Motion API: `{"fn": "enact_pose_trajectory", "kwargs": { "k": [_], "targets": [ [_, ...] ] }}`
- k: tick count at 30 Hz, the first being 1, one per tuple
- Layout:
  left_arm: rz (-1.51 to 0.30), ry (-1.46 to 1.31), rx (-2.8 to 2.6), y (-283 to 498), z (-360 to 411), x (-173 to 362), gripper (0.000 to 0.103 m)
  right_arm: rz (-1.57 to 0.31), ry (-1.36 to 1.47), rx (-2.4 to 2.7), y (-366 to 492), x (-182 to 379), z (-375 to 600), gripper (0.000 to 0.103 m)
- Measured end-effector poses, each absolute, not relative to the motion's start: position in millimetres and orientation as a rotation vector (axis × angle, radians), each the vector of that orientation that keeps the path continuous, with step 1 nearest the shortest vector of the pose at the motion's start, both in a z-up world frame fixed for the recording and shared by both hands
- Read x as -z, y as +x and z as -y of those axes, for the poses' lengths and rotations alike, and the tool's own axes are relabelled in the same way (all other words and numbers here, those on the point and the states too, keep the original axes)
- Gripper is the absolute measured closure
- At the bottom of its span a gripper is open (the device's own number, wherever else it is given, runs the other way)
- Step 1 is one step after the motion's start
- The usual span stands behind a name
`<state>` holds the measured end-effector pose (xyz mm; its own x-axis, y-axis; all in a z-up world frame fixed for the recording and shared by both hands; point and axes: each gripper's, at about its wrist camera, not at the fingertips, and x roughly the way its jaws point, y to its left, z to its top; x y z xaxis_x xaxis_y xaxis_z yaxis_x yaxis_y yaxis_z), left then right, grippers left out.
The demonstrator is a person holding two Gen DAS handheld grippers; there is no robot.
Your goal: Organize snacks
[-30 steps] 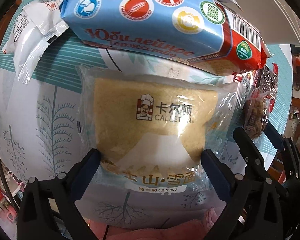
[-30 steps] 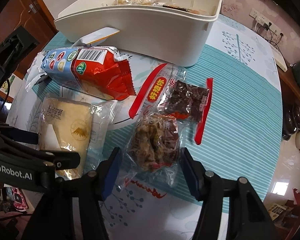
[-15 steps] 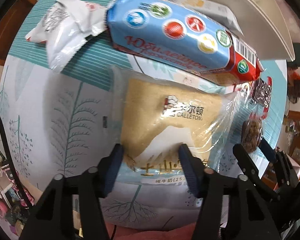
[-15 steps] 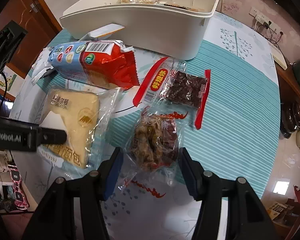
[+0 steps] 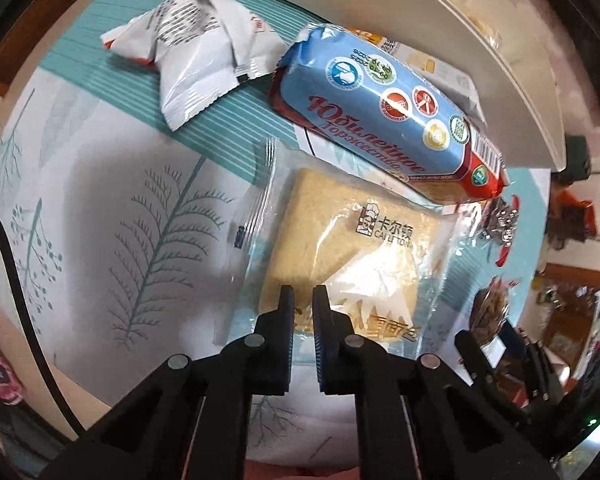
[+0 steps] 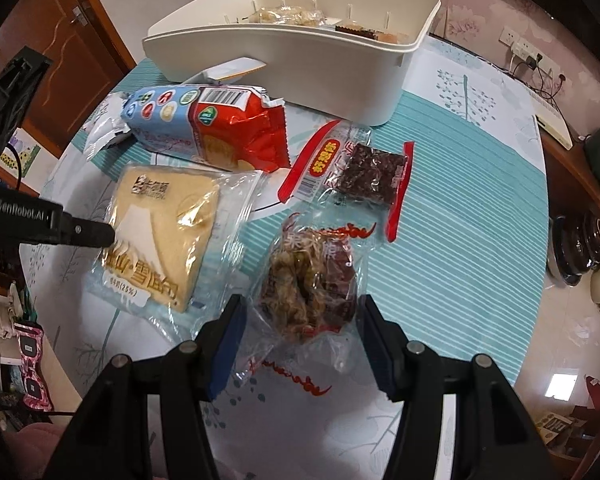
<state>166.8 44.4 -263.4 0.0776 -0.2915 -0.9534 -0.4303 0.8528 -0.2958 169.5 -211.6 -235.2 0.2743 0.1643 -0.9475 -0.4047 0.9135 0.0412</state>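
My left gripper (image 5: 303, 294) is shut on the near end of a clear-wrapped bread slice packet (image 5: 352, 248) with a chef logo. In the right wrist view its black finger meets the left edge of the bread packet (image 6: 160, 232). My right gripper (image 6: 300, 320) is shut on a clear packet of brown clustered snack (image 6: 308, 280); its film touches both blue pads. Behind the bread lies a blue and red biscuit pack (image 5: 384, 120) (image 6: 204, 128). A cream bin (image 6: 300, 52) holding several wrapped snacks stands at the back.
A crumpled white wrapper (image 5: 196, 60) lies at the far left on the teal striped tablecloth (image 6: 460, 220). A red-edged packet of dark dried fruit (image 6: 368, 176) lies in front of the bin. A flat white packet (image 6: 232, 70) leans against the bin wall.
The left jaws went from wide open around the bread packet to shut on its near end, and that view drew back and swung right. The right gripper kept its hold and barely shifted.
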Motion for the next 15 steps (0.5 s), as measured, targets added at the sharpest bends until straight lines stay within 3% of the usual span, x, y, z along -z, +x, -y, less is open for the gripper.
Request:
{"fn": "enact_pose_trajectory", "kwargs": {
  "k": [3,10,15],
  "targets": [
    [-1.505,-0.657,-0.038,159,-50,265,0.086,-1.232,-0.227,-0.389,164,234,214,0.046],
    [-1.459,-0.649,0.009,152,-61,253,0.045,-1.221,-0.227,-0.379,152,229,228,0.046],
    [-1.444,-0.609,0.002,159,-56,252,0.030,-1.216,-0.208,-0.370,147,224,235,0.046]
  ]
}}
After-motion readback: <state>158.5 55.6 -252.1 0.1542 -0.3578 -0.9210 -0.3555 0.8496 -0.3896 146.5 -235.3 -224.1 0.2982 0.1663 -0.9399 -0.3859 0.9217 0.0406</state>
